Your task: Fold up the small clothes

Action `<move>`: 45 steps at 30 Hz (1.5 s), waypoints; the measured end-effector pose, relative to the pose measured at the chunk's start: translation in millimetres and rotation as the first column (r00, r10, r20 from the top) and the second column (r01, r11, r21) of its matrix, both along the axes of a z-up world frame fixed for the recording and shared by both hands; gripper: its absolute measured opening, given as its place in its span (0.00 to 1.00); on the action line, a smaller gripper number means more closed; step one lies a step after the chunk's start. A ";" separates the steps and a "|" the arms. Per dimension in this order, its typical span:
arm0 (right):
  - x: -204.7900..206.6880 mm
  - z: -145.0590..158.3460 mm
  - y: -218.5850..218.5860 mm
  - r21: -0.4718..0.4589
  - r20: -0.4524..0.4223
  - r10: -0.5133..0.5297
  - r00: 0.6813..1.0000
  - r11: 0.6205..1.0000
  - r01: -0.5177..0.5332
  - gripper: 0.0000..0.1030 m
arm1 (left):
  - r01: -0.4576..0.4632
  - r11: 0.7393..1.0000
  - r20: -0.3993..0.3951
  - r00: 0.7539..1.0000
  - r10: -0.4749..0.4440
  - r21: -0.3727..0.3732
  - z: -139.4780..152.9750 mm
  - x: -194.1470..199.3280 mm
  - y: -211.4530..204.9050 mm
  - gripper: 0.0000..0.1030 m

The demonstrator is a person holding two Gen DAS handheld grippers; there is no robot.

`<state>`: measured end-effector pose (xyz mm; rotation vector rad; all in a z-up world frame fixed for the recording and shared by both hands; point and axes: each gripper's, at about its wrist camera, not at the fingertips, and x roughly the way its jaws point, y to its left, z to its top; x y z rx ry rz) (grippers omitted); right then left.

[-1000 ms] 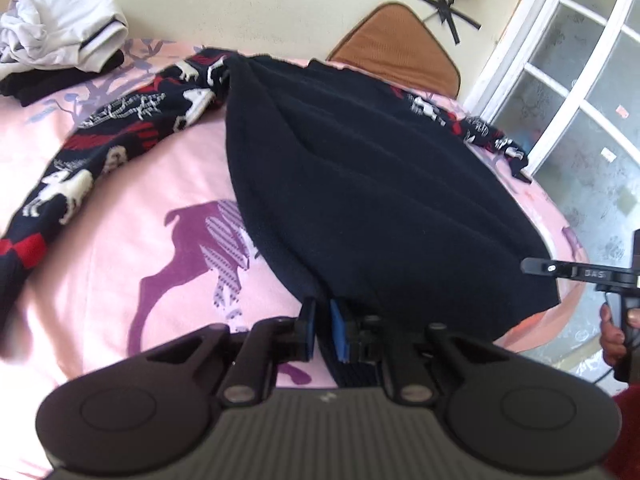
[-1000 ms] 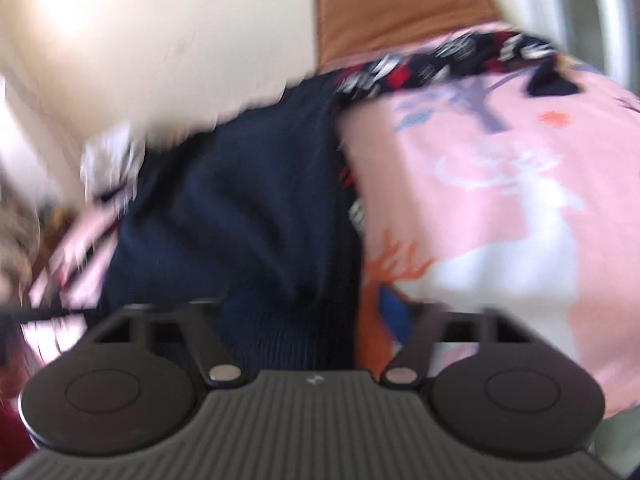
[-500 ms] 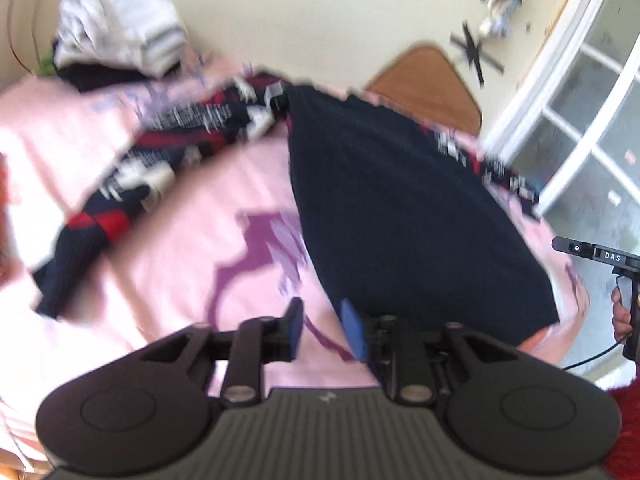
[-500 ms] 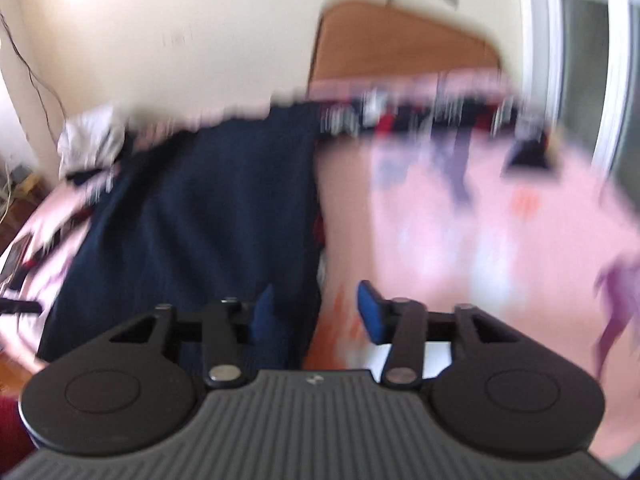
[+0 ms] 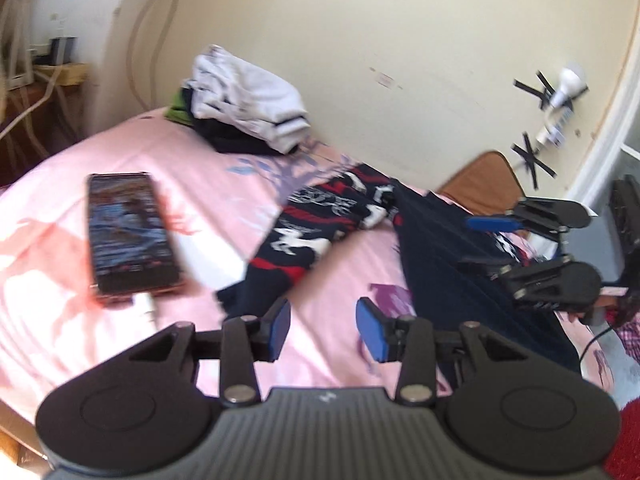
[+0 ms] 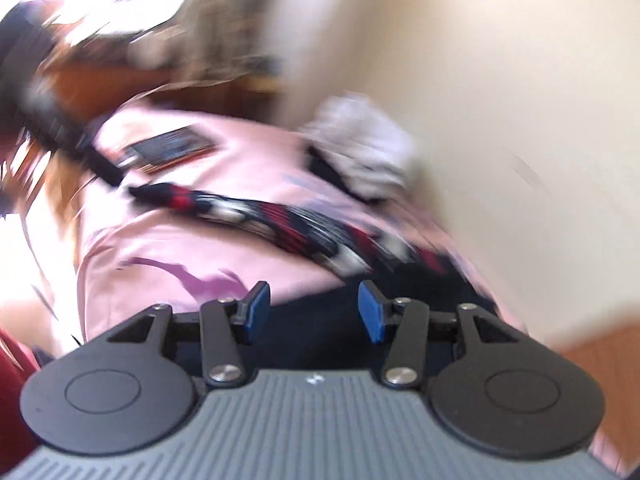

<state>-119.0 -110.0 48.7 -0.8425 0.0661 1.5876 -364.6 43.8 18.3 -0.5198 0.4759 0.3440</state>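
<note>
Risk first: your left gripper [image 5: 323, 330] and right gripper [image 6: 313, 312] both have fingers spread, just opened, nothing between them. The sweater [image 5: 452, 264] lies on the bed [image 5: 200, 184], sleeve [image 5: 316, 228] trailing toward the phone [image 5: 128, 232]; a hasty grab could drag the phone or undo the fold. No containers visible.

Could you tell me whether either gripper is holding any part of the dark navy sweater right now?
Neither: the left gripper and right gripper stand open, empty, jaws having just opened; the dark navy sweater lies loose on the bed.
</note>
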 end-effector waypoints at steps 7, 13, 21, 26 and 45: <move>-54.1 -49.3 91.8 -0.146 0.216 0.258 0.942 0.962 -0.230 0.55 | -0.116 0.993 0.011 0.993 0.116 -0.039 -10.4 -34.3 24.7 0.39; -61.5 -29.3 156.0 -0.068 0.066 0.204 0.977 0.978 -0.200 0.10 | -0.171 0.984 0.008 0.985 0.171 -0.055 -10.0 -45.4 38.9 0.39; 46.7 139.3 169.4 0.330 -0.470 0.080 0.879 0.940 0.091 0.10 | -0.106 0.994 0.071 0.992 0.108 -0.031 9.4 10.7 38.6 0.39; 161.7 165.9 110.7 0.353 -0.630 -0.067 0.774 0.863 0.362 0.10 | -0.015 1.000 0.100 0.995 0.014 0.010 30.5 80.5 41.4 0.43; 330.8 -37.1 -173.2 0.005 -0.786 -0.550 0.283 0.452 0.892 0.71 | 0.171 0.979 -0.196 0.962 -0.190 -0.110 -29.8 418.4 58.3 0.15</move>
